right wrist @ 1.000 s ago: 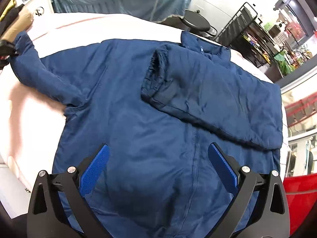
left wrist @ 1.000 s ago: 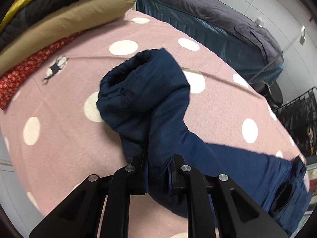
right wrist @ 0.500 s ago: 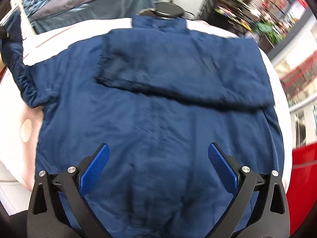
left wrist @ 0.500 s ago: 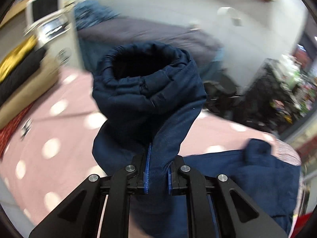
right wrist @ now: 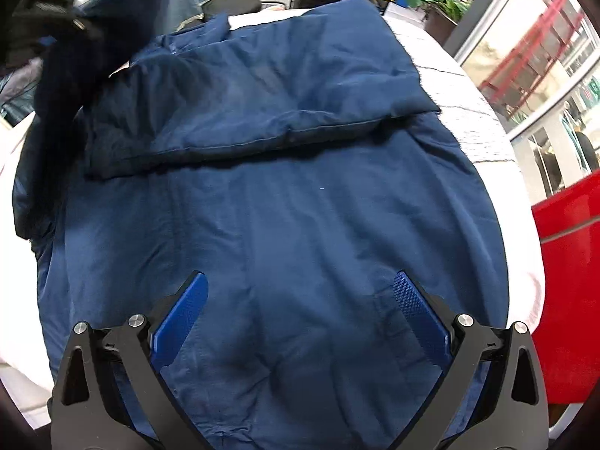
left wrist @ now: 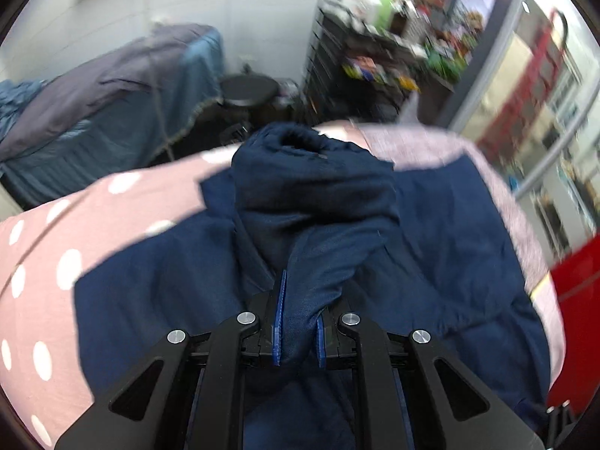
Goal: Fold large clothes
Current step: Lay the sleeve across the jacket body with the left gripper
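Jacket (right wrist: 285, 202): navy, large, spread flat on the bed, front up. It covers most of the cover seen by the right wrist camera. Collar lies toward the far edge of the bed, hem toward the near edge under the right tool.

Folded sleeve (right wrist: 262, 101): one sleeve lies across the chest of the jacket, flat, running from the far right side of the bed toward the left; its cuff end rests on the jacket body.

Held sleeve (left wrist: 315, 202): the other sleeve is lifted off the bed; its open cuff points up and away from the camera, above the jacket body. In the right wrist view it shows as a dark blurred mass at the upper left (right wrist: 75, 48).

Left tool (left wrist: 298, 332): pads pressed together on the cloth of the held sleeve, a bunched fold of fabric pinched between the two blue pads.

Right tool (right wrist: 300, 315): fingers wide apart, nothing between them, held over the lower middle of the jacket; whether it touches the cloth cannot be told.

Bed (left wrist: 41, 285): pink cover with white dots, bare at the left edge beside the jacket and in a band along the far edge.

Second bed (left wrist: 112, 112): grey and blue bedding, beyond the far left corner, apart from the jacket.

Stool (left wrist: 247, 92): black, round, past the far edge.

Shelves (left wrist: 378, 60): dark rack with blurred goods, in the background.

Red panel (right wrist: 566, 285): beside the right edge of the bed.
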`<state>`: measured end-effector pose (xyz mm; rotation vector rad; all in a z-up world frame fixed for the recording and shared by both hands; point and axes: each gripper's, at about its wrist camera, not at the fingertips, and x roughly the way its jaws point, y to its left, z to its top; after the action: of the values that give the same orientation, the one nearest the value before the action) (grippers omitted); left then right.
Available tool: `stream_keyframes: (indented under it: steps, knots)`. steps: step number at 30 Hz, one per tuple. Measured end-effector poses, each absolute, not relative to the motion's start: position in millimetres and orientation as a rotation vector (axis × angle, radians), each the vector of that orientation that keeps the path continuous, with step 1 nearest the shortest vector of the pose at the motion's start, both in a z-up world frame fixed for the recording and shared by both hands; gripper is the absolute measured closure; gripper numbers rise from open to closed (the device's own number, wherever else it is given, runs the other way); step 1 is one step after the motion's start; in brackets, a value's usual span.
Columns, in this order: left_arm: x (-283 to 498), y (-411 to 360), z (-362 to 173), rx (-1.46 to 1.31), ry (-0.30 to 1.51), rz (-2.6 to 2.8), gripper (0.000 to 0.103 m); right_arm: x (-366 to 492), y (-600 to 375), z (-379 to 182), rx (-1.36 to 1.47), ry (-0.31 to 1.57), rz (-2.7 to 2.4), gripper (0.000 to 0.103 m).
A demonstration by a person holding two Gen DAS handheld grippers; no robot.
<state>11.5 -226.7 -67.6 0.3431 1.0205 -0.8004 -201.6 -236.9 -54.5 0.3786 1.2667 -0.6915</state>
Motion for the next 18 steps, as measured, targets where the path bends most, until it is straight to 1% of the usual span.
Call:
stream_keyframes:
  steps: [2, 6, 7, 8, 9, 10, 14, 18]
  knots:
    - [2, -235, -82, 0.406, 1.029, -0.803, 0.090, -205, -239, -55, 0.386, 1.269, -0.704, 0.005]
    - [-2, -238, -97, 0.496, 1.073, -0.829, 0.081, -210, -243, -60, 0.407, 1.284, -0.717, 0.005]
    - [-3, -234, -98, 0.504, 1.079, -0.840, 0.067, -211, -244, -62, 0.409, 1.287, -0.717, 0.005]
    - [-5, -231, -99, 0.501, 1.088, -0.865, 0.033, -211, -245, -63, 0.409, 1.289, -0.717, 0.005]
    - [-8, -225, -97, 0.468, 1.103, -0.913, 0.014, -210, -247, -64, 0.412, 1.292, -0.717, 0.005]
    - [-10, -216, -91, 0.408, 1.097, -0.953, 0.008, -209, -249, -65, 0.416, 1.291, -0.715, 0.005]
    - [-15, -200, -88, 0.311, 1.168, -0.965, 0.007, -190, -266, -61, 0.410, 1.264, -0.701, 0.005]
    - [-9, -167, -93, 0.295, 1.159, -0.882, 0.007, -164, -280, -43, 0.376, 1.200, -0.678, 0.005]
